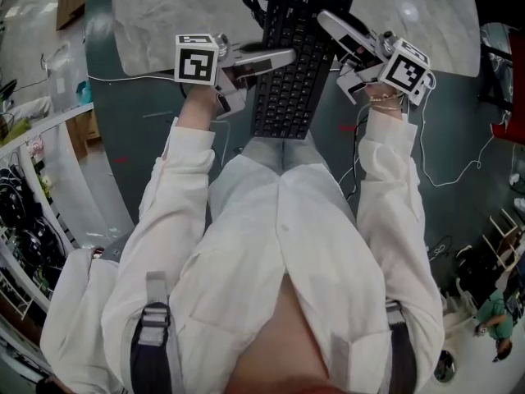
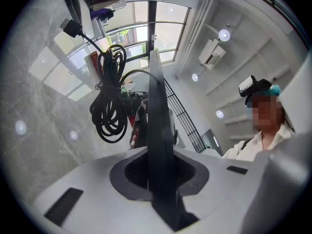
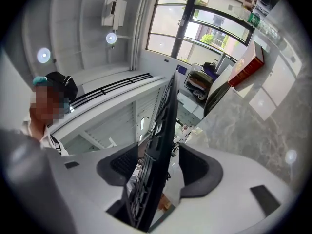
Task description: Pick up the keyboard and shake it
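The long black plastic keyboard (image 1: pixel 295 56) is hanging clear above the white marbled table (image 1: pixel 164 15), between both grippers. The left gripper (image 1: pixel 277 57) is clamping one long edge, jaws nearly closed. The right gripper (image 1: pixel 336 43) is straddling the opposite edge, jaws wide, with a gap showing beside one pad.

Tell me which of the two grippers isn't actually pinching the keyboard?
The right gripper: its pads stand clear of the keyboard on both sides, whereas the left gripper is clamped tight on its edge.
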Motion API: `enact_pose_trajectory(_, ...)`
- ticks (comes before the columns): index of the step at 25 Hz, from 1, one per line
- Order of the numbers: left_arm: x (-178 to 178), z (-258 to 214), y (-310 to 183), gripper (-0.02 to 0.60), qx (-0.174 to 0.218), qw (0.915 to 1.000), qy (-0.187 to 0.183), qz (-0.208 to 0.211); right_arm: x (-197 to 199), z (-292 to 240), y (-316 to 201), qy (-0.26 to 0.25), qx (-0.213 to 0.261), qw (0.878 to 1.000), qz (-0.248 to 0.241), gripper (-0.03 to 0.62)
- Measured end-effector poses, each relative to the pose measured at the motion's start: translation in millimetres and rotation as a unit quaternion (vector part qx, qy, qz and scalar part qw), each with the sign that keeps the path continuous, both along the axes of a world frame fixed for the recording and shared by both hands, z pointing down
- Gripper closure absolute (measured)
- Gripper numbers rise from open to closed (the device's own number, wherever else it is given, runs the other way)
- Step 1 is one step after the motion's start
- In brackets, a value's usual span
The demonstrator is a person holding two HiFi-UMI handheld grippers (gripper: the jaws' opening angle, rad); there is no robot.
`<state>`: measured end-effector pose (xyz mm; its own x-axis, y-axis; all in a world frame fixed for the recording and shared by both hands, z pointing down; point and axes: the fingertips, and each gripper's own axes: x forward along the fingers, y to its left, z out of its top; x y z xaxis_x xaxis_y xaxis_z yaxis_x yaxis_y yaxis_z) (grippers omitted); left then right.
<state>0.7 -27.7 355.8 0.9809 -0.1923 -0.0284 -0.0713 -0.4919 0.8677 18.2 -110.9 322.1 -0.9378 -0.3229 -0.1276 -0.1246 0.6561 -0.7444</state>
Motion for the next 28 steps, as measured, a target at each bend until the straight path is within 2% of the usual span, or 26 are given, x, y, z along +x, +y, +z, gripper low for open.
enact_pose_trajectory(7,-1,-2,2,0.505,0.004,0.9998,-0.016,0.011,-6,-18,-11,0.004,0.013,1.000,-0.002,0.343)
enact_pose_trajectory(11,-1,-5,2,0.505,0.006,0.9999,-0.008,0.011,-7,-20,-14,0.015,0.017,1.000,0.002,0.423)
enact_pose_trajectory(14,-1,-7,3,0.505,0.010,0.9998,-0.008,0.012,-7,-20,-15,0.024,0.024,0.999,0.005,0.448)
enact_pose_trajectory(22,0,-9,2,0.505,0.018,0.9997,-0.011,0.012,-8,-24,-15,0.018,0.025,0.999,-0.011,0.468)
enact_pose_trajectory(28,1,-7,1,0.505,0.049,0.9980,-0.037,0.014,-11,-35,-10,0.017,0.049,0.999,-0.018,0.477)
